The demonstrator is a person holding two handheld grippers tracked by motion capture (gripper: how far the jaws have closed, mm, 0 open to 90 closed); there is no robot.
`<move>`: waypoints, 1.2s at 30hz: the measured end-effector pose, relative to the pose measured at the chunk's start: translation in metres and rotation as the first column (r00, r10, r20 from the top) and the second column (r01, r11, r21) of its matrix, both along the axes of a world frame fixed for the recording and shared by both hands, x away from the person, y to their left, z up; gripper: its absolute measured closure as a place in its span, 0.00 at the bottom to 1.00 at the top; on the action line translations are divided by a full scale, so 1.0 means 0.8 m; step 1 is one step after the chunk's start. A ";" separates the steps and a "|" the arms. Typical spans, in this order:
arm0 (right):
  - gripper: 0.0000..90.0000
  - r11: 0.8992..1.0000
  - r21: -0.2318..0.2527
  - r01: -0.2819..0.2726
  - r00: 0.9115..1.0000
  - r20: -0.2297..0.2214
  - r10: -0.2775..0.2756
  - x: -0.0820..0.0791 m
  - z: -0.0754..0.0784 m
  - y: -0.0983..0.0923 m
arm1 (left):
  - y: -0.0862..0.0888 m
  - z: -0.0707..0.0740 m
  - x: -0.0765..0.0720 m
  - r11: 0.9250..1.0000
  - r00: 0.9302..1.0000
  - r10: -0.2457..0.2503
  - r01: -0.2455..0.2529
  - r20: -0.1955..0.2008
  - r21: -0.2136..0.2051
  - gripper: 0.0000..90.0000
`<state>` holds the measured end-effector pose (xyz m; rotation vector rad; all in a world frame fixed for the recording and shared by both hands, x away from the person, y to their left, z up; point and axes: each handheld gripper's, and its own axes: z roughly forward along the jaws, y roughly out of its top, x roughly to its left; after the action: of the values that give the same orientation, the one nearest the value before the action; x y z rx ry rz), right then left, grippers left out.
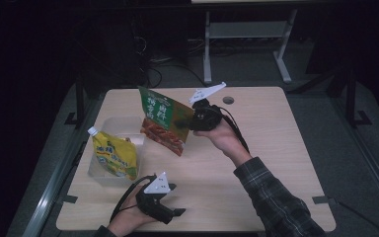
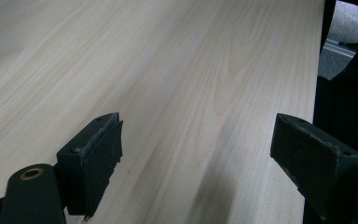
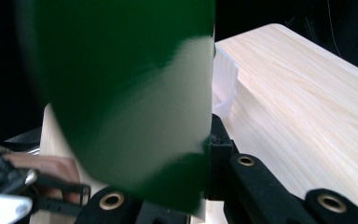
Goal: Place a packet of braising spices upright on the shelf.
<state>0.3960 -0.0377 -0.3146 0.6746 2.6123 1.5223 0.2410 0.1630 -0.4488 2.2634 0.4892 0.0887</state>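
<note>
A green and red snack bag (image 1: 160, 118) hangs tilted above the table, just right of the clear bin (image 1: 109, 123). My right gripper (image 1: 190, 121) is shut on the bag's right edge. In the right gripper view the green bag (image 3: 121, 84) sits close up against the camera, pinched beside one black finger (image 3: 220, 149). A yellow spouted pouch (image 1: 114, 157) leans inside the bin. My left gripper (image 1: 176, 212) rests low near the table's front edge. Its jaws stand wide apart over bare wood (image 2: 196, 135) with nothing between them.
The wooden table (image 1: 266, 148) has free room to the right and in the middle. A round cable hole (image 1: 228, 100) sits near its far edge. The white bin corner (image 3: 224, 79) shows past the bag. A desk frame (image 1: 246, 34) stands beyond on the floor.
</note>
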 end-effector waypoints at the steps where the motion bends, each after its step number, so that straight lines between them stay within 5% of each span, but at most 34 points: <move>1: 1.00 1.000 -0.001 -0.003 1.000 0.000 0.003 0.001 0.002 0.003 | 0.000 0.000 0.000 1.000 1.000 0.000 0.000 -0.001 -0.003 0.18; 14: 1.00 1.000 0.008 -0.018 1.000 0.014 0.018 0.025 0.023 0.055 | -0.001 0.001 0.002 1.000 1.000 -0.010 0.010 -0.004 -0.002 0.18; 22: 1.00 0.999 0.038 -0.016 1.000 0.009 0.016 0.044 0.023 0.090 | -0.002 0.000 0.001 1.000 1.000 -0.022 0.022 -0.002 -0.001 0.18; 36: 1.00 1.000 0.022 0.002 1.000 -0.004 -0.002 0.063 0.007 0.150 | -0.002 0.000 0.001 1.000 1.000 -0.021 0.021 -0.015 -0.011 0.17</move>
<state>0.4461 0.0825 -0.3088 0.6827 2.6006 1.5528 0.2420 0.1615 -0.4487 2.2592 0.4720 0.0585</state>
